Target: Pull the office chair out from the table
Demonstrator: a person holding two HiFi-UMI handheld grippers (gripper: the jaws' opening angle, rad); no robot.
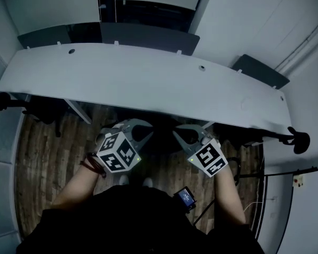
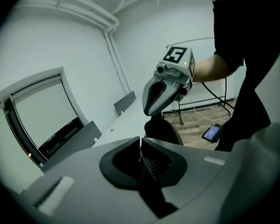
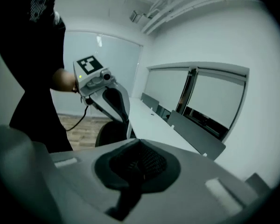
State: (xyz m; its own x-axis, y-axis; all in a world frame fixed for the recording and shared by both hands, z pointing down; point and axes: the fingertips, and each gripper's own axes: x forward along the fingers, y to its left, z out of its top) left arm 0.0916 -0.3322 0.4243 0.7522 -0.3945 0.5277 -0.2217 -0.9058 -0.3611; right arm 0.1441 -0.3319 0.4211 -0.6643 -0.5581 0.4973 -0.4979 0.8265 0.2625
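No text, number or brand is legible to me. The left marker cube (image 1: 116,152) and right marker cube (image 1: 208,157) carry only black-and-white square patterns. The small lit screen (image 1: 186,198) is too small to read.

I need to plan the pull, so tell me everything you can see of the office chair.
The office chair shows only as a dark, rounded backrest top, too dim to tell its material. It stands upright, pushed in at the near edge of the white table. The left gripper and right gripper flank it, both shut and empty; whether they touch it cannot be told.
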